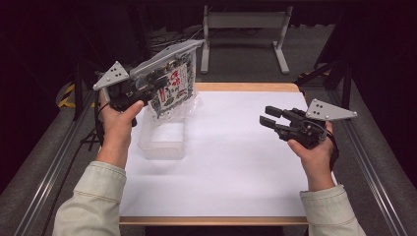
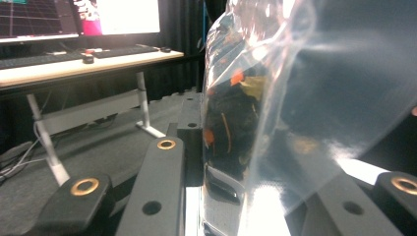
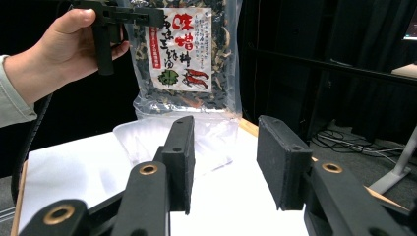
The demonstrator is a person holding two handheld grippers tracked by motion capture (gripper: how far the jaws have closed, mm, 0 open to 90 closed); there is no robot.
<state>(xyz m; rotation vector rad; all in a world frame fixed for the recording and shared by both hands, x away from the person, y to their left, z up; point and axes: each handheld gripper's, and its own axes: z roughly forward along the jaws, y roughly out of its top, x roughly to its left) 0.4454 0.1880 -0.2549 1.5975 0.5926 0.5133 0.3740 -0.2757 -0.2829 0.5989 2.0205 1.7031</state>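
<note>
Nearest the viewer in the high view, two pale sleeves enter from below, each hand carrying a set of tongs. The right tongs (image 1: pixel 269 116) hover above the white-covered bench (image 1: pixel 236 162), jaws spread wide and holding nothing; in the right gripper view the two black pads (image 3: pixel 181 157) stand well apart with bare bench between them. Farther in, a clear plastic tray (image 1: pixel 163 139) rests on the left part of the bench. Above its far end hangs the printed food bag (image 1: pixel 169 88), a transparent pouch of dark dried pieces with a red-and-white label, lifted clear of the bench and pinched near its upper edge by the left tongs (image 1: pixel 156 81), whose jaws are closed on the film. In the left gripper view the bag (image 2: pixel 275 113) rises between the jaws, though glare on the plastic makes the exact grip line hard to read. The step in hand appears to be placing the bag into the tray. To do it well, the bag's lower edge should be centred over the tray opening and lowered steadily; the free right tongs could steady the tray wall or guide the slack bottom corner, and release should wait until the bag rests inside. Beyond the bench stand a grey frame (image 1: pixel 243 34) and dark floor.
</note>
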